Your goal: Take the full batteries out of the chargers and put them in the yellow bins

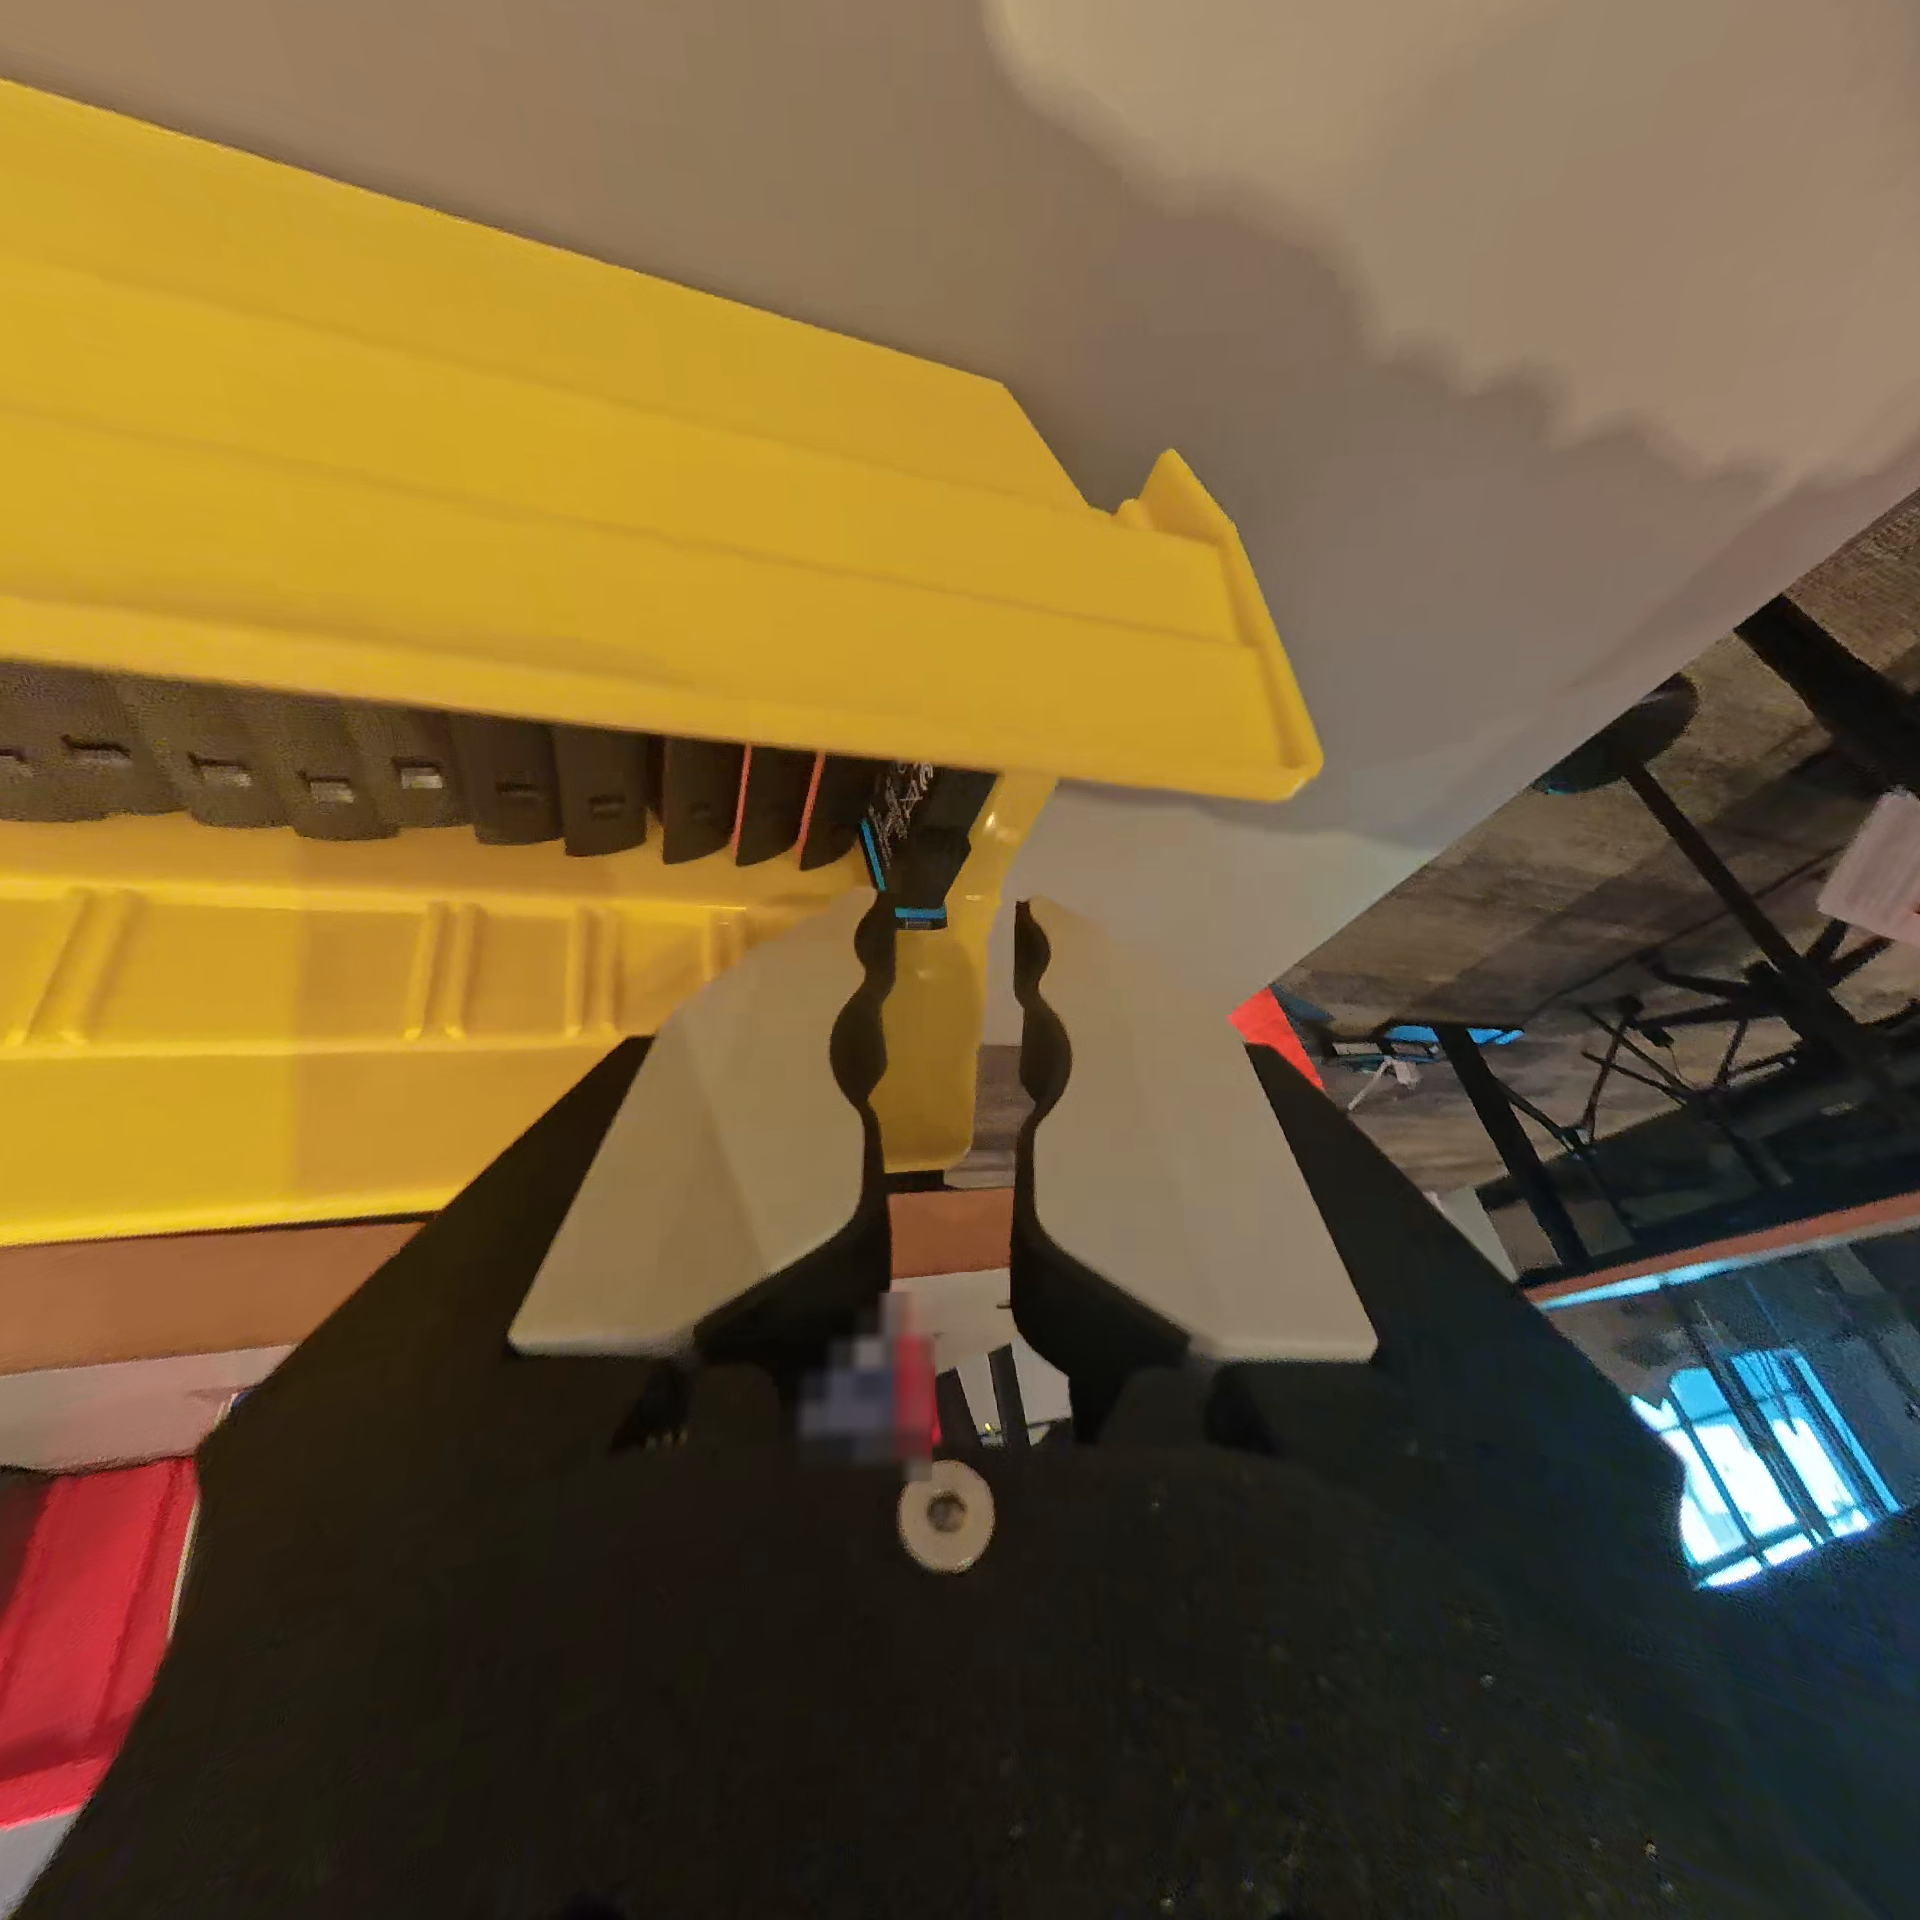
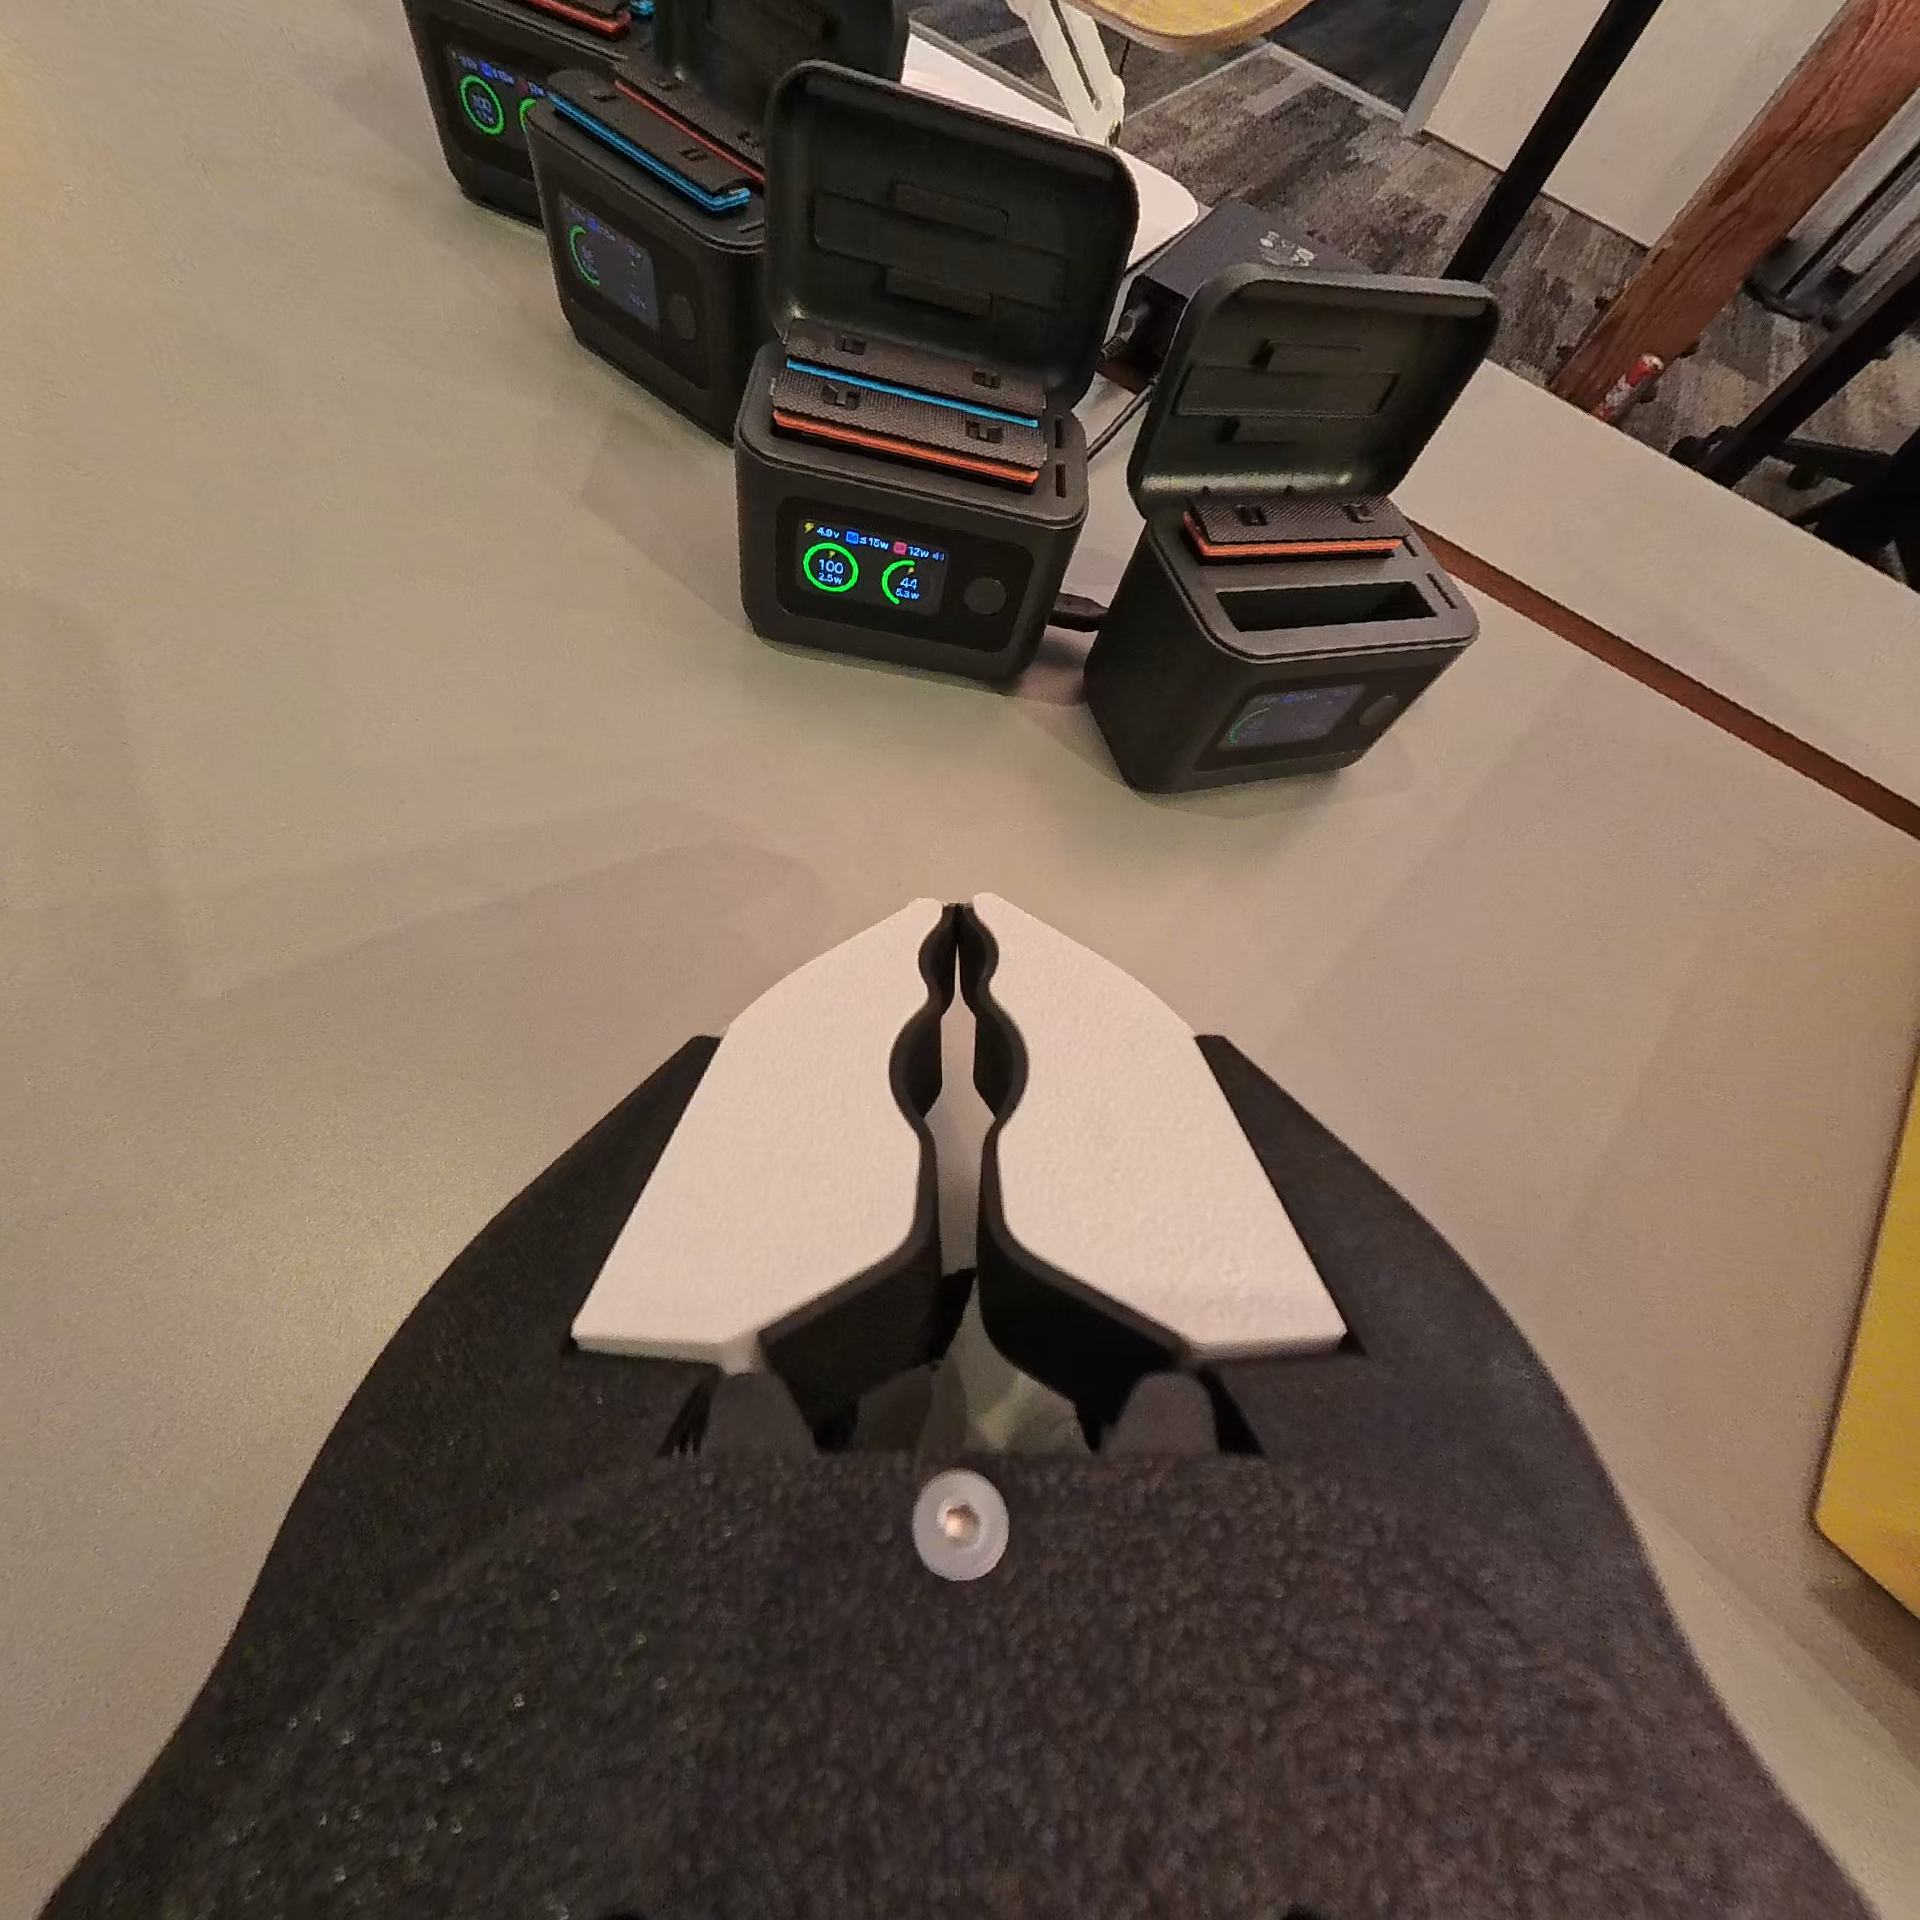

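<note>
The left gripper is hovering at the corner of a yellow bin, its jaws standing apart with nothing between them. Just past its fingertips, a blue-edged battery is sitting at the end of a row of dark batteries packed side by side inside the bin; whether the left-hand fingertip is touching that battery cannot be told. The view is tilted, and the bin is resting on a white table, beyond whose edge a grey floor and dark furniture legs are showing.

The right gripper is hanging over the table with its jaws pressed together at the tips and holding nothing. Farther on, 4 dark chargers are standing in a line. The nearest charger is sitting with its lid up, 1 orange-edged battery in the back slot and the front slot bare. The second charger, just beside it, is showing a lit screen and holding 1 orange-edged battery and 1 blue-edged battery. The third charger and fourth charger are standing behind, partly cut off. A yellow bin's side is peeking in at the right edge.
</note>
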A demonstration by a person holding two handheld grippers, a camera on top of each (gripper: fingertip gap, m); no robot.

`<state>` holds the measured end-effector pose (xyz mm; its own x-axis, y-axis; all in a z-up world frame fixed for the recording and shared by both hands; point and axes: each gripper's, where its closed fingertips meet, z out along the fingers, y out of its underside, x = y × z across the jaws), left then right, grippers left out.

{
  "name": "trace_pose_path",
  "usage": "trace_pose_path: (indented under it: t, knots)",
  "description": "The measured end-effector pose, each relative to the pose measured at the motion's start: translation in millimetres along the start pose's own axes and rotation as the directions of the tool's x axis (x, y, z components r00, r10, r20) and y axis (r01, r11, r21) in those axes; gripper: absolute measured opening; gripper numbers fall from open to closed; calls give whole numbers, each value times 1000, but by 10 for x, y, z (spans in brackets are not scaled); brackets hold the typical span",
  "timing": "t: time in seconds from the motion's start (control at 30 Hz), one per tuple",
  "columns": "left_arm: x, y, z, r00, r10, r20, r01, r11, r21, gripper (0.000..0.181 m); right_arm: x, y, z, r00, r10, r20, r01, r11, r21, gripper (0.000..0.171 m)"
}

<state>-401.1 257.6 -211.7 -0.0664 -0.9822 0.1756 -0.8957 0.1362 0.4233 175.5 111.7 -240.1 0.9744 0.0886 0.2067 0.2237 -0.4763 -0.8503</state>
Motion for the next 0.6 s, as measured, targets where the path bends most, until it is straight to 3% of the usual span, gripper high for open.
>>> trace_pose_path:
  t: [0.23,0.43,0.5,0.6]
  knots:
    - [-26,-89,53,995,72,69,-76,996,48,26,-8,2,2,1000,-7,0,7,1000,-2,0]
    - [-60,-70,145,990,112,85,-112,994,-5,28,-8,-1,0,1000,-6,1,6,1000,1,0]
    - [-85,-70,136,986,121,113,-122,992,1,13,-9,0,1,1000,-7,2,7,1000,0,0]
    - [-113,-86,165,979,134,151,-138,990,20,12,-15,1,2,1000,-12,3,12,1000,-1,0]
